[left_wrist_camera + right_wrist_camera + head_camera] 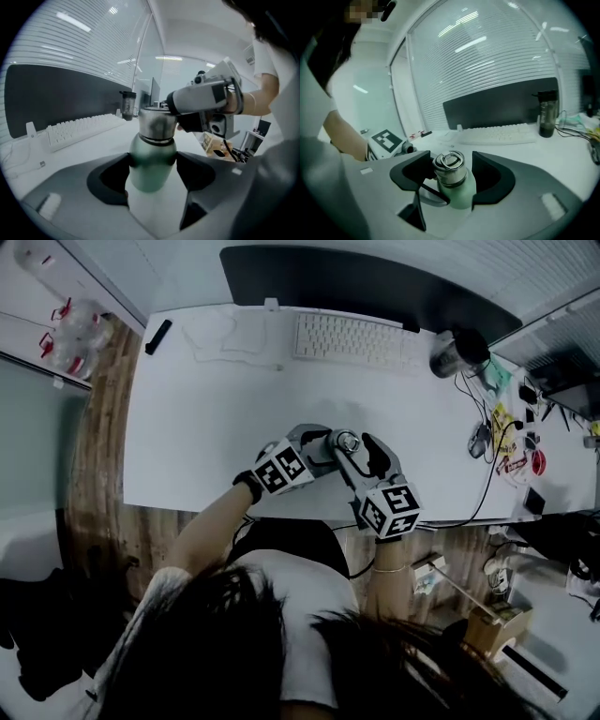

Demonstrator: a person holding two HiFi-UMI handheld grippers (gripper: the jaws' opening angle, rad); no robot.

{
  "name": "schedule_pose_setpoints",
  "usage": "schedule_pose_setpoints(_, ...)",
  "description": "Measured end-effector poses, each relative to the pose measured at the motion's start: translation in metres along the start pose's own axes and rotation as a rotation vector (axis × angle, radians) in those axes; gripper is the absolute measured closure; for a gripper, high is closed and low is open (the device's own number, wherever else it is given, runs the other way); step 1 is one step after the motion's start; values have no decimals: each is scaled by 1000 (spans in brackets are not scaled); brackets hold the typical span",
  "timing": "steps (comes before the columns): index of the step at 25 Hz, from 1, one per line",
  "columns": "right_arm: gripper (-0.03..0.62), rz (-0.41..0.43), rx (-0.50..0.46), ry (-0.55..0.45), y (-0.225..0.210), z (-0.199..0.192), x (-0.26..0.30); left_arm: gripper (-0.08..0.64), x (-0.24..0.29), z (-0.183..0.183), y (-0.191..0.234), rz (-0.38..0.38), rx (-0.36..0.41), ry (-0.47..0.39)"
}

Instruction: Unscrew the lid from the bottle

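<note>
Near the front edge of the white desk point(206, 418), just below the middle of the head view, the bottle point(151, 161) stands upright between 2 grippers that meet over it; the left gripper point(152, 180) comes in from the lower left of that view and the right gripper point(449, 177) from the lower right. At the centre of the left gripper view the bottle's body sits between the 2 dark pads, which press on its 2 sides, so this gripper is clamped on the bottle; the right gripper shows at the upper right of that frame, level with the lid point(157, 123). At the lower centre of the right gripper view the lid stands between that gripper's jaws, which are spread; the pad at frame left lies just beside the lid, whether touching I cannot tell, and a clear gap shows between the lid and the pad at frame right, so nothing is pinched. The body is pale green and matte with a rounded shoulder; a dark ring runs round the neck; above it the lid is brushed steel, cylindrical, with a metal ring lying flat on its top. Toward the upper part of the head view lie a white keyboard point(352, 338) and a dark monitor point(356, 282), with a dark tumbler point(457, 352) at the upper right, all well apart from the bottle.
</note>
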State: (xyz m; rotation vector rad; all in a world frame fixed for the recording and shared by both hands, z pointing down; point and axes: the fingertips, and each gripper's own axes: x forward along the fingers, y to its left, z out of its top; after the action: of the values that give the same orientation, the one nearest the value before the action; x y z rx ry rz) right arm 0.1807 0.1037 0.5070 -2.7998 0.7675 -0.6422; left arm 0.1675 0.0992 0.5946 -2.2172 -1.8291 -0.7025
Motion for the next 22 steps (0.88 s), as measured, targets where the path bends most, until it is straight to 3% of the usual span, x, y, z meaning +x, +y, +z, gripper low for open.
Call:
schedule_pose_setpoints(4, 337, -143, 44, -50, -2, -5, -3, 192, 2, 1, -2, 48, -19, 1)
schedule_pose_setpoints(8, 338, -173, 29, -53, -1, -9, 2, 192, 2, 1, -3, 83, -41, -5)
schedule_pose_setpoints(15, 341, -126, -36, -40, -1, -10, 8, 193, 2, 1, -2, 87, -42, -3)
schedule_pose_setpoints(22, 350, -11, -49, -30, 1, -13, 5, 194, 1, 0, -3, 66, -29, -4)
